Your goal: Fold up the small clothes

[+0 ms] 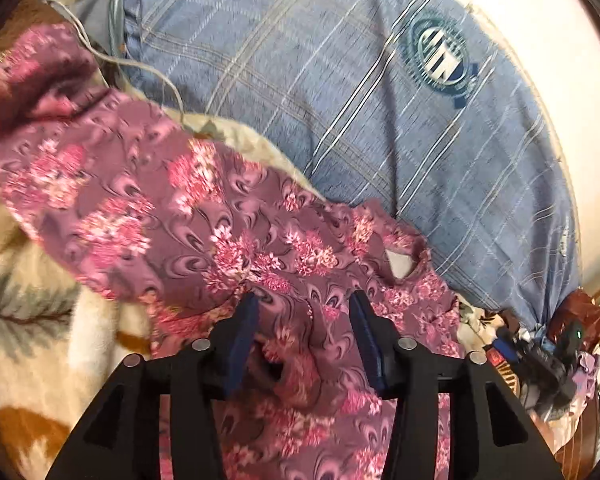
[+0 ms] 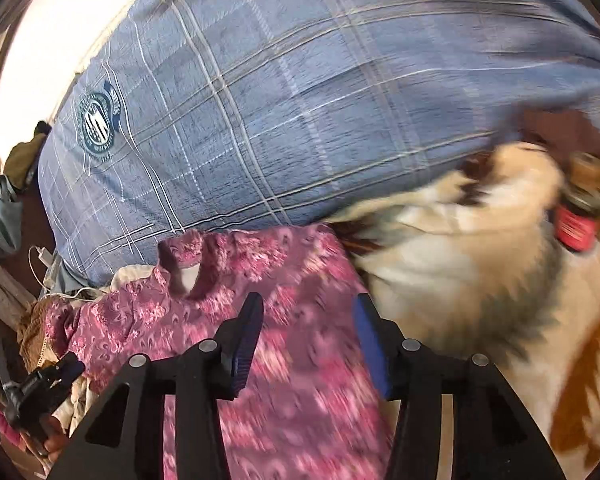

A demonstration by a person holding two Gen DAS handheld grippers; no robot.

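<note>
On the cream blanket (image 2: pixel 460 264), against the blue plaid pillow (image 1: pixel 340 80), lies the floral top (image 1: pixel 188 216). Best pinch a hem edge, single layer, and pull flat. Left gripper (image 1: pixel 303 304) and right gripper (image 2: pixel 308 308) hover low over it, both spread, pinching nothing.

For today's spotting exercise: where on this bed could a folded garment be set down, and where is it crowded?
Freest: the cream blanket right of the pink floral garment, below the blue plaid pillow. A second blanket patch lies left of the garment. Crowded: the white cable end, and the corner with the red can.
</note>
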